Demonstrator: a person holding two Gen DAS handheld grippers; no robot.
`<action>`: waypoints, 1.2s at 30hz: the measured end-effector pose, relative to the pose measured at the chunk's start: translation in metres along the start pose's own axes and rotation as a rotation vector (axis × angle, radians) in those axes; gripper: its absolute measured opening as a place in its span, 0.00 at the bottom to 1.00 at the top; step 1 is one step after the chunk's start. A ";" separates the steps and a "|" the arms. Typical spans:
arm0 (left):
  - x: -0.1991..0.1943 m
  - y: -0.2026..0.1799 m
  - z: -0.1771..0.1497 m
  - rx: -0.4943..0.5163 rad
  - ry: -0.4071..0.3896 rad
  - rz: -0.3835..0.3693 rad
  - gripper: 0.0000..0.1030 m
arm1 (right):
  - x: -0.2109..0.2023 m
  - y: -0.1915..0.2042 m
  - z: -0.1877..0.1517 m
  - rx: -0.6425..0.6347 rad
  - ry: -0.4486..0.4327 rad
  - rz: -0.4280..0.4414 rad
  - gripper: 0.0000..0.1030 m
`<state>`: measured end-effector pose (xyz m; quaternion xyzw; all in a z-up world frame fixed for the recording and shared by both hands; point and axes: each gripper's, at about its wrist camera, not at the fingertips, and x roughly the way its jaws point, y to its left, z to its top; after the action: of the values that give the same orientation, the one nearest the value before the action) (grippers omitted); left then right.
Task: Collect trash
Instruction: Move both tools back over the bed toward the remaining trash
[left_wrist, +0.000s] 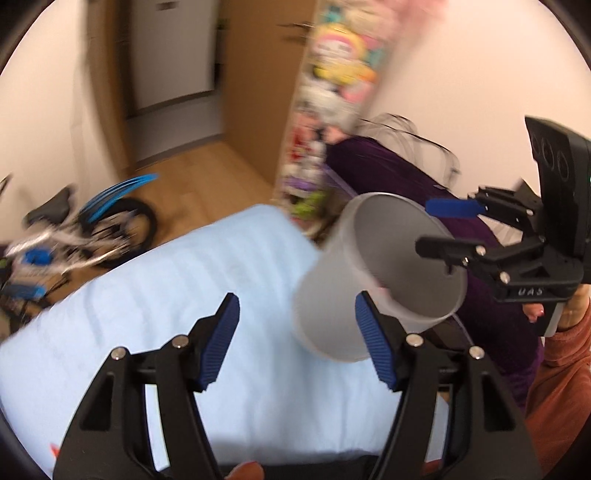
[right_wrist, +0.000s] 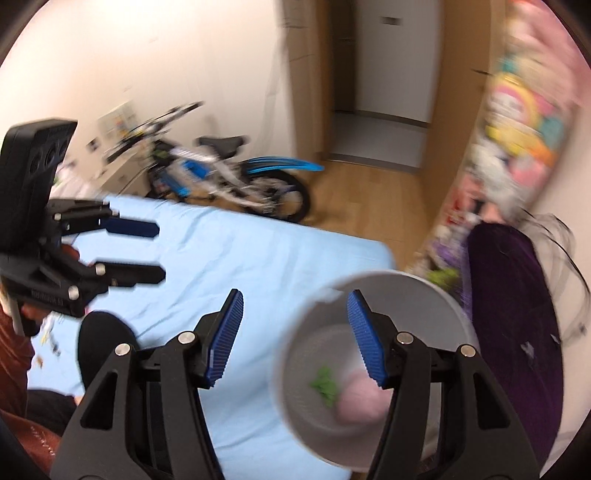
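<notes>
A grey round bin (left_wrist: 332, 295) stands at the right edge of the light blue bed (left_wrist: 166, 295), its mouth facing me. In the right wrist view the bin (right_wrist: 306, 354) holds a green scrap (right_wrist: 325, 387) and a pink lump (right_wrist: 358, 402). My left gripper (left_wrist: 297, 332) is open over the sheet with nothing between its pads, its right finger just in front of the bin wall. My right gripper (right_wrist: 295, 332) is also open and empty, its right finger over the bin's mouth. Each gripper shows in the other's view: the right gripper (left_wrist: 424, 227) and the left gripper (right_wrist: 159, 252).
A dark purple cushion (right_wrist: 517, 314) lies right of the bin. A blue and white bike (right_wrist: 229, 177) leans by the far wall past the bed. A black rounded thing (right_wrist: 103, 339) and small scraps (right_wrist: 48, 339) lie on the sheet. A shelf of colourful toys (left_wrist: 332, 92) stands behind.
</notes>
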<state>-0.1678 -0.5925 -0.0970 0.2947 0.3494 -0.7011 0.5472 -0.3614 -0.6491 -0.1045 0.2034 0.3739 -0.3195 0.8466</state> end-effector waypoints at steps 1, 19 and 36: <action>-0.013 0.016 -0.011 -0.033 -0.015 0.038 0.64 | 0.007 0.012 0.005 -0.025 0.005 0.023 0.55; -0.278 0.205 -0.291 -0.718 -0.163 0.665 0.64 | 0.086 0.371 0.057 -0.559 0.006 0.502 0.55; -0.304 0.246 -0.562 -1.183 -0.067 0.976 0.67 | 0.173 0.630 -0.055 -0.879 0.042 0.707 0.55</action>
<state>0.1583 -0.0039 -0.2228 0.0520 0.4800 -0.0850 0.8716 0.1371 -0.2351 -0.2052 -0.0491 0.3980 0.1733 0.8996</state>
